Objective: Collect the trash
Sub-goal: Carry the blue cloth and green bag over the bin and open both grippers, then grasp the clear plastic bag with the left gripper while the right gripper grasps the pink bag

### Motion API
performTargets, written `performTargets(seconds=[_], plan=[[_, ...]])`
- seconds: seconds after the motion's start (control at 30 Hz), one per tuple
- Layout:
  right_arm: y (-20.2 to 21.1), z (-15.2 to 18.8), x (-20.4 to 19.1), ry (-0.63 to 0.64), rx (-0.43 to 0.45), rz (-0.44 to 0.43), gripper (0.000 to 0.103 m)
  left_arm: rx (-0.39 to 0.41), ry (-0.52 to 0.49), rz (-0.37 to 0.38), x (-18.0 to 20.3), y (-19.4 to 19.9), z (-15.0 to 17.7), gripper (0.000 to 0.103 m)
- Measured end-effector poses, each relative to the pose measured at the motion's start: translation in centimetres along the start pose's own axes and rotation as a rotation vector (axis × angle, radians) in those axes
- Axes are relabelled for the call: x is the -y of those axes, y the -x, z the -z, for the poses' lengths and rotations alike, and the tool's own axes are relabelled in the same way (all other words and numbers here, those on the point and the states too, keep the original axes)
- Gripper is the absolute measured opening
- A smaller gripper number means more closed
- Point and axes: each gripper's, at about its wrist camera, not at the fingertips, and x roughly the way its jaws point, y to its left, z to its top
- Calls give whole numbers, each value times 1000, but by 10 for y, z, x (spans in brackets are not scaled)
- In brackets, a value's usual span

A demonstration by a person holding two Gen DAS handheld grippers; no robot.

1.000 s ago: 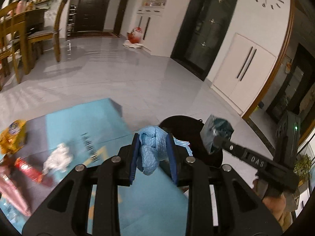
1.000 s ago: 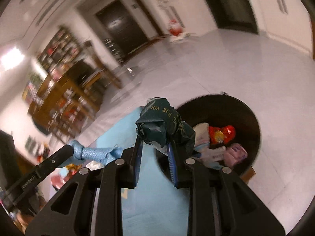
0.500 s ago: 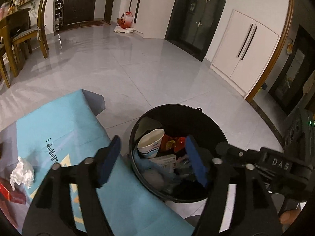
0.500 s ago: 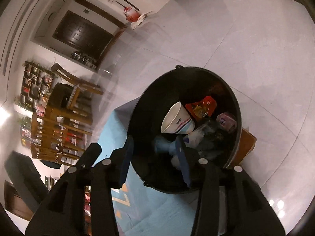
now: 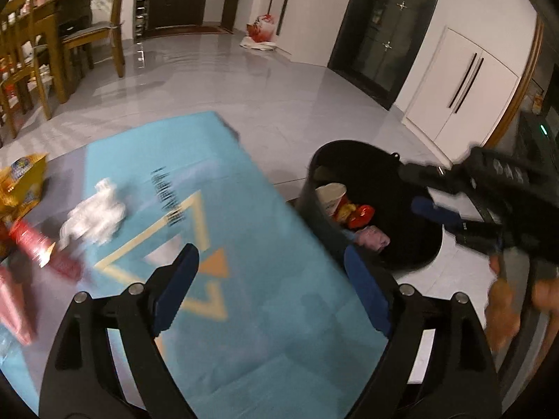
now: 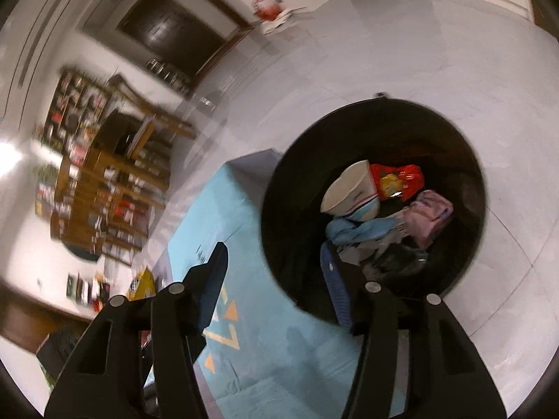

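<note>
Both our left gripper (image 5: pixel 269 279) and right gripper (image 6: pixel 276 276) gaped wide, empty; blurred swinging risked clipping the round black plastic bin (image 5: pixel 316 195), lower right.

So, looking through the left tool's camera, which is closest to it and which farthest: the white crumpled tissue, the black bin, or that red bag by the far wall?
1. White crumpled tissue, on the blue mat, to its left.
2. Black bin, on the floor to the right; close to the tissue's range, so that order is loose.
3. Red bag, far across the floor.
</note>
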Motion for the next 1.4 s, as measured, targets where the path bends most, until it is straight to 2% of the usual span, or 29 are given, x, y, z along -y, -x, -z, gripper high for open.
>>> performTargets(seconds=[0.17, 0.27, 0.37, 0.5, 0.6, 0.67, 0.73, 0.83, 0.93, 1.1, 1.2, 1.4], plan=[[-19, 21, -51, 179, -63, -50, 58, 13, -22, -68, -39, 42, 37, 87], [-32, 39, -81, 283, -113, -87, 58, 20, -34, -136, -73, 74, 56, 87], [-42, 62, -109, 375, -177, -151, 59, 45, 5, -221, -116, 111, 65, 87], [-55, 95, -144, 490, -262, -226, 62, 104, 203, -290, -195, 156, 73, 91], [-63, 124, -171, 590, -308, -253, 63, 116, 401, -305, -245, 165, 89, 91], [-67, 140, -182, 641, -340, -273, 64, 96, 486, -309, -268, 164, 100, 91], [-75, 163, -196, 711, -377, -283, 64, 68, 508, -305, -276, 161, 102, 91], [-86, 191, -213, 799, -417, -277, 65, 27, 493, -337, -283, 152, 108, 91], [-99, 211, -226, 849, -434, -270, 65, -8, 494, -337, -288, 140, 111, 91], [-116, 225, -244, 846, -437, -324, 65, -23, 504, -319, -295, 131, 115, 91], [-128, 232, -256, 858, -421, -318, 65, -43, 535, -281, -297, 123, 119, 91], [-151, 235, -263, 808, -449, -329, 65, -72, 568, -264, -303, 107, 121, 91]])
